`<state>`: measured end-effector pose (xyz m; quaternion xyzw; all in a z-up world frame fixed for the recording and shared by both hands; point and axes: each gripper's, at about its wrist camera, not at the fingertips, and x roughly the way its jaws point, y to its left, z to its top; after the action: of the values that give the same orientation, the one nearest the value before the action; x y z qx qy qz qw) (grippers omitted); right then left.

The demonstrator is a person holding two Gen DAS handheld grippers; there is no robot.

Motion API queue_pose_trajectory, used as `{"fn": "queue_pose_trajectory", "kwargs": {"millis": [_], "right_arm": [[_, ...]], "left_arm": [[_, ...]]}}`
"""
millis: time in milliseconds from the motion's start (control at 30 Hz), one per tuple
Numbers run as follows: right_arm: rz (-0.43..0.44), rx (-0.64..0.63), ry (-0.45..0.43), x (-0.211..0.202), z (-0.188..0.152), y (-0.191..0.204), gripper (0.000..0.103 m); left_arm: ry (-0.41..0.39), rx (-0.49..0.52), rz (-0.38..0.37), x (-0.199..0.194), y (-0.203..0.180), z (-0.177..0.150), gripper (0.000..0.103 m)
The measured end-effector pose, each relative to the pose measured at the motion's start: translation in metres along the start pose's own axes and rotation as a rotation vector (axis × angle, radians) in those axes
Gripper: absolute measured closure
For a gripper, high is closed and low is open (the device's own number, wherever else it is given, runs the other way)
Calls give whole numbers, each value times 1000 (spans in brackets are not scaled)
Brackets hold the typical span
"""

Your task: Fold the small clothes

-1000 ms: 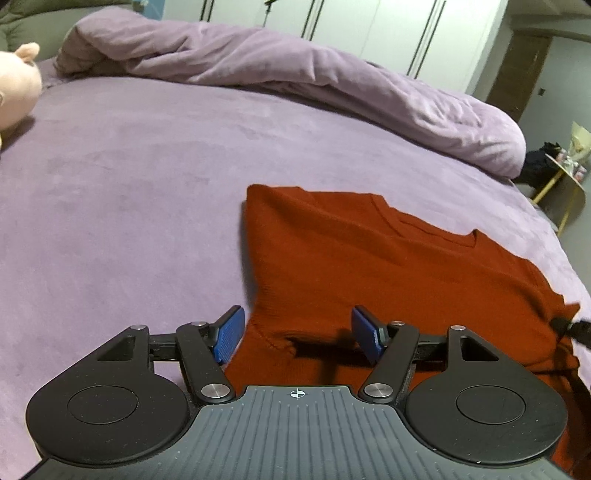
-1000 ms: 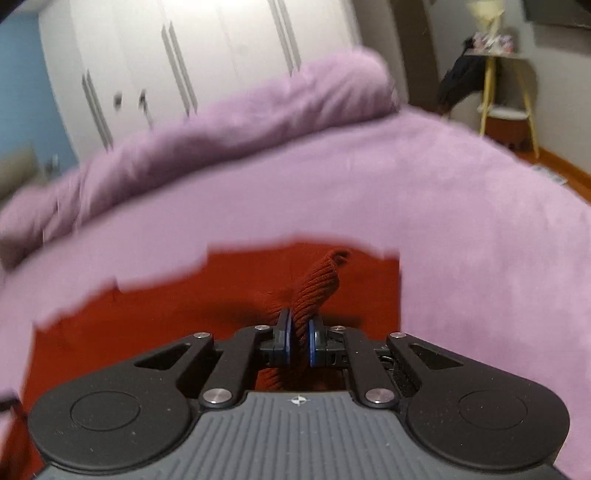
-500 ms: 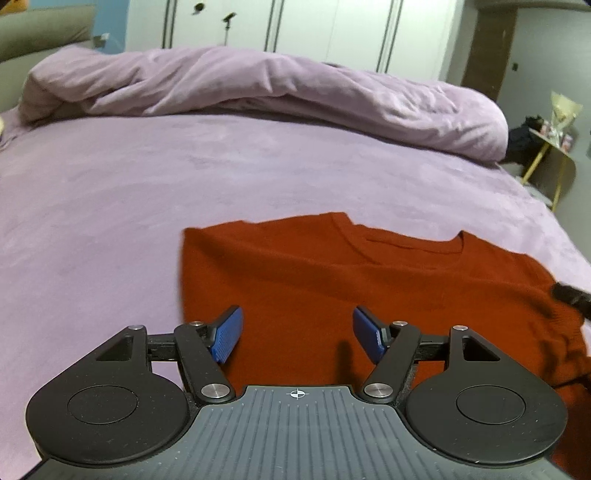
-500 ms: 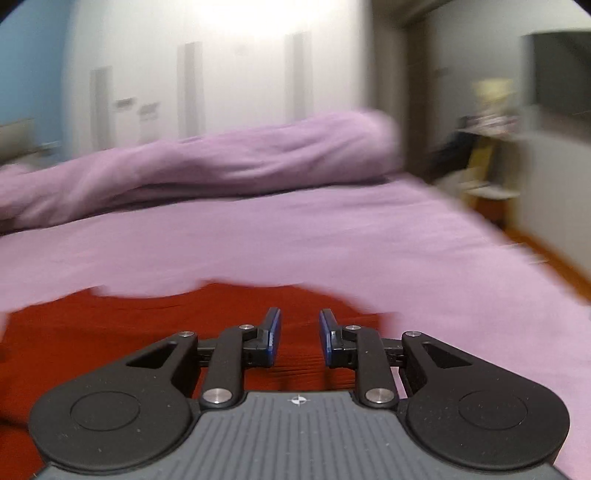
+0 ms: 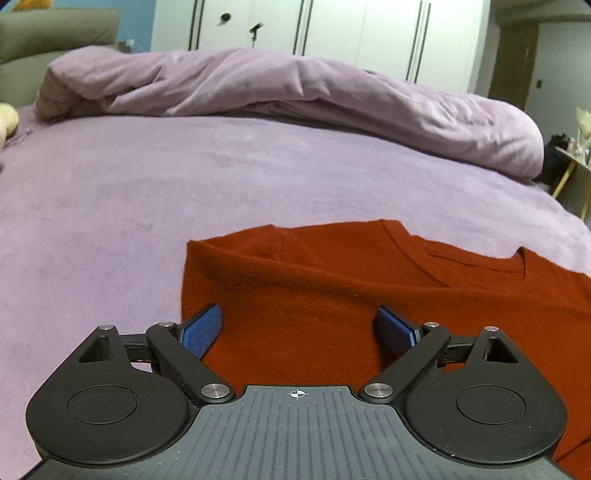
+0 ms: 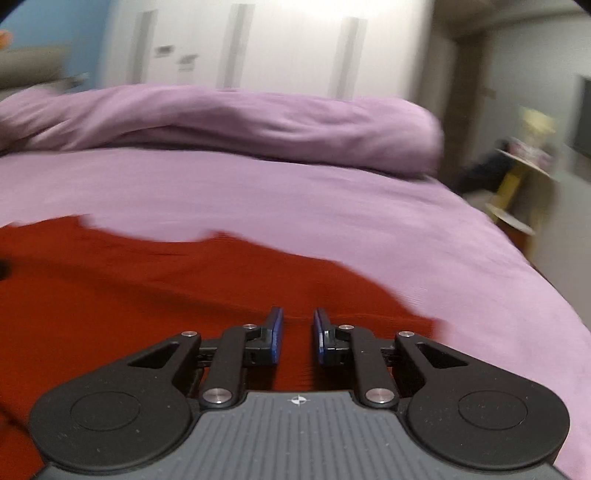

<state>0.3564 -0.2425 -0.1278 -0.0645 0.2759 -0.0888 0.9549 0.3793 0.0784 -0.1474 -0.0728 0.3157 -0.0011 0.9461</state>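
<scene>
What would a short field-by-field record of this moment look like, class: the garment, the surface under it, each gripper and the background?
garment: rust-red knitted sweater, lying flat, neckline on the far side
surface: purple plush bed cover, under the sweater
left gripper: open wide, above the sweater's left part, holding nothing
right gripper: slightly open, above the sweater's right edge, nothing between its pads
background: bunched purple duvet, white wardrobe doors
image quality: right wrist view blurred
</scene>
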Motion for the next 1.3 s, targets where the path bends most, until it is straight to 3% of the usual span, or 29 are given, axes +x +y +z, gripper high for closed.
{"fn": "queue_pose_trajectory", "kwargs": {"millis": [33, 67, 100, 133, 200, 267, 333, 433, 533, 633, 733, 900, 1000, 1200, 1300], "right_arm": [[-19, 51, 6, -1, 0, -14, 62], [-55, 113, 20, -5, 0, -28, 70], [-71, 147, 43, -11, 1, -37, 70], [-38, 195, 39, -21, -2, -49, 70], [127, 362, 19, -42, -15, -77, 66], [262, 452, 66, -52, -29, -93, 65], [324, 432, 83, -55, -35, -94, 65], [321, 294, 85, -42, -25, -71, 65], [319, 237, 99, -30, -21, -53, 65], [328, 256, 122, -36, -21, -48, 96], [365, 359, 120, -45, -18, -57, 97], [280, 407, 89, -66, -19, -65, 98], [162, 232, 145, -55, -26, -42, 99], [106, 91, 105, -49, -33, -30, 94], [18, -13, 86, -53, -35, -21, 64]], "left_arm": [[2, 0, 3, 0, 0, 1, 7], [3, 2, 5, -1, -1, 1, 7], [9, 4, 4, -1, -1, 2, 7], [16, 6, 7, -2, -1, 2, 7], [28, 16, 17, -8, -2, 3, 8], [39, 20, 19, -19, -3, 1, 11], [47, 18, 5, -32, -4, -4, 11], [34, 67, -1, -53, -7, -15, 11], [48, 85, -3, -69, -5, -21, 11], [86, 50, 11, -74, 0, -21, 12], [103, 39, 15, -80, 2, -21, 12], [119, 71, 35, -83, -1, -23, 12], [141, 68, 46, -81, -1, -26, 12], [161, 56, 63, -82, 3, -26, 11], [174, 43, 71, -89, 7, -27, 11]]}}
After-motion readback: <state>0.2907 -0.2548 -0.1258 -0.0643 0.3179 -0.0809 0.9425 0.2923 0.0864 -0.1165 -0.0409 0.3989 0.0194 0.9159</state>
